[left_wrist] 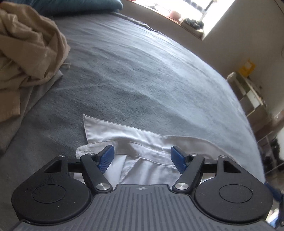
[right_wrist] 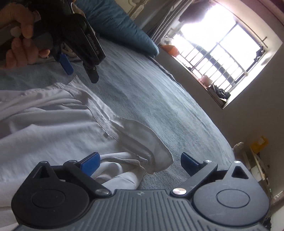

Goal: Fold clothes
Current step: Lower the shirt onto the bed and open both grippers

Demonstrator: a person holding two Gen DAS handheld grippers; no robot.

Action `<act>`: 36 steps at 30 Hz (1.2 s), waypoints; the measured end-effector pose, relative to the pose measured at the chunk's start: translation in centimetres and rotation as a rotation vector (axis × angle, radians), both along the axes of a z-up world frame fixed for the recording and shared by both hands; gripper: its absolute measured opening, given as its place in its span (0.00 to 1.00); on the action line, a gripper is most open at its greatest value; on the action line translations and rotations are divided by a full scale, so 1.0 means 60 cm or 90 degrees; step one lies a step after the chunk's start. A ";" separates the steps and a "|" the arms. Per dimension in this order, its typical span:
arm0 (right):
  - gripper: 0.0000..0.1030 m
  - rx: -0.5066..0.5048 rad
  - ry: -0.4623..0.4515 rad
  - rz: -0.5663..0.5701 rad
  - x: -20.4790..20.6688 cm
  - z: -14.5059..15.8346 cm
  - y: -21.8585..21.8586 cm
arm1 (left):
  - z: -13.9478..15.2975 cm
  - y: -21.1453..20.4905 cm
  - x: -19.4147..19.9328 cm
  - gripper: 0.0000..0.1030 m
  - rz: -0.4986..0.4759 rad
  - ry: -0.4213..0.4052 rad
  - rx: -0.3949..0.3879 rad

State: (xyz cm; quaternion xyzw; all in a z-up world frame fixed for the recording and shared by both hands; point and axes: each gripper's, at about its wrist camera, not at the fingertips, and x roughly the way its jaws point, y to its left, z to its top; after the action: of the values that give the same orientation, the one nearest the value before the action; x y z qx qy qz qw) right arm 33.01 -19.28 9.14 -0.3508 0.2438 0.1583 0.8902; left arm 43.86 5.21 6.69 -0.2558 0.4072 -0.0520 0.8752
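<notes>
Left claw [left_wrist: 142,157] spread wide, blue pads [left_wrist: 106,158] far apart, pinching nothing. Hovering just over the collar [left_wrist: 124,138] of a white shirt [left_wrist: 152,167], the collar band running straight across the gap between the pads; contact with the cloth cannot be told. From the claw, collar point reaching out toward 11 o'clock, the other collar wing stretching toward 2 o'clock, both lying flat on the grey bed cover [left_wrist: 142,80]. Farther out at 10 o'clock, a crumpled tan garment [left_wrist: 26,53] heaped on the bed, well apart from the shirt. At 12 o'clock, a teal pillow [left_wrist: 79,6]; at 1 o'clock, a bright window [left_wrist: 204,14]; at 3 o'clock, shelving [left_wrist: 257,106] against the wall.

Right claw [right_wrist: 139,162] likewise spread wide, gripping nothing. Left pad [right_wrist: 89,164] set over a bunched fold of the white shirt [right_wrist: 44,128], right pad [right_wrist: 189,164] over bare bed cover [right_wrist: 159,99]; a rounded shirt edge [right_wrist: 156,147] lying between the pads, toward 12 o'clock. Rest of the shirt spreading away to 9 and 10 o'clock. Far out at 11 o'clock, a hand [right_wrist: 19,35] gripping the left claw [right_wrist: 80,73], its fingers apart above the shirt's far end. Teal pillow [right_wrist: 120,28] at 12 o'clock, barred window [right_wrist: 221,56] at 1 o'clock.
</notes>
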 end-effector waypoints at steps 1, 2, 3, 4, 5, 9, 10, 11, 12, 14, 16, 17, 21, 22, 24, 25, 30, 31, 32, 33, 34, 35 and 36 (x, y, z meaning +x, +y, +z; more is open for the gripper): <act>0.97 0.021 0.000 -0.002 -0.015 0.016 -0.005 | 0.006 0.010 -0.008 0.68 0.006 -0.004 -0.031; 0.97 0.049 0.002 -0.006 -0.031 0.033 -0.011 | 0.012 0.020 -0.017 0.69 0.011 -0.007 -0.064; 0.97 0.086 0.010 -0.012 -0.046 0.052 -0.020 | 0.014 0.030 -0.024 0.69 0.018 -0.006 -0.102; 0.97 0.130 0.021 -0.018 -0.061 0.070 -0.030 | 0.015 0.039 -0.031 0.69 0.026 -0.002 -0.143; 0.97 0.175 0.033 -0.024 -0.076 0.088 -0.041 | 0.017 0.049 -0.038 0.69 0.034 0.001 -0.183; 0.97 0.339 0.059 -0.058 -0.142 0.147 -0.090 | 0.026 0.068 -0.068 0.70 0.050 -0.014 -0.263; 0.97 0.379 0.067 -0.067 -0.161 0.159 -0.106 | 0.029 0.069 -0.075 0.72 0.054 -0.019 -0.267; 0.96 0.418 0.075 -0.074 -0.180 0.170 -0.121 | 0.033 0.071 -0.082 0.73 0.058 -0.023 -0.272; 0.96 0.450 0.083 -0.079 -0.200 0.179 -0.135 | 0.036 0.071 -0.088 0.73 0.061 -0.028 -0.274; 0.96 0.505 0.098 -0.089 -0.242 0.196 -0.161 | 0.042 0.069 -0.098 0.74 0.065 -0.044 -0.266; 0.96 0.545 0.105 -0.099 -0.287 0.209 -0.183 | 0.046 0.067 -0.107 0.77 0.068 -0.058 -0.263; 0.96 0.564 0.115 -0.101 -0.308 0.212 -0.193 | 0.046 0.066 -0.110 0.79 0.068 -0.063 -0.271; 0.96 0.611 0.170 -0.109 -0.392 0.218 -0.224 | 0.042 0.052 -0.121 0.79 0.068 -0.057 -0.303; 0.96 0.606 0.175 -0.115 -0.413 0.218 -0.227 | 0.046 0.046 -0.125 0.79 0.064 -0.062 -0.298; 0.95 0.596 0.176 -0.123 -0.456 0.223 -0.234 | 0.065 0.028 -0.143 0.79 0.049 -0.103 -0.243; 0.95 0.591 0.169 -0.128 -0.480 0.227 -0.238 | 0.077 0.018 -0.155 0.79 0.040 -0.128 -0.206; 0.95 0.604 0.088 -0.151 -0.596 0.288 -0.281 | 0.122 -0.004 -0.245 0.79 -0.039 -0.208 -0.126; 0.95 0.606 0.061 -0.157 -0.622 0.306 -0.290 | 0.127 0.001 -0.274 0.79 -0.051 -0.216 -0.124; 0.95 0.607 0.033 -0.163 -0.647 0.326 -0.300 | 0.133 0.005 -0.303 0.79 -0.062 -0.225 -0.123; 0.95 0.606 0.007 -0.169 -0.670 0.345 -0.310 | 0.138 0.009 -0.332 0.79 -0.073 -0.234 -0.121; 0.95 0.605 -0.020 -0.173 -0.693 0.364 -0.320 | 0.143 0.013 -0.361 0.79 -0.084 -0.242 -0.119; 0.95 0.605 -0.049 -0.175 -0.717 0.383 -0.331 | 0.148 0.018 -0.390 0.79 -0.095 -0.251 -0.118; 0.95 0.604 -0.070 -0.178 -0.735 0.397 -0.339 | 0.153 0.022 -0.419 0.79 -0.107 -0.259 -0.116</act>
State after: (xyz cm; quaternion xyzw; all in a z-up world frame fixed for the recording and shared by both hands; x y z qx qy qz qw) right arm -11.08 -39.60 32.97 0.1213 0.1421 0.1121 0.9760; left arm 18.71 6.53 15.89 -0.2832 0.2359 -0.2114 0.9052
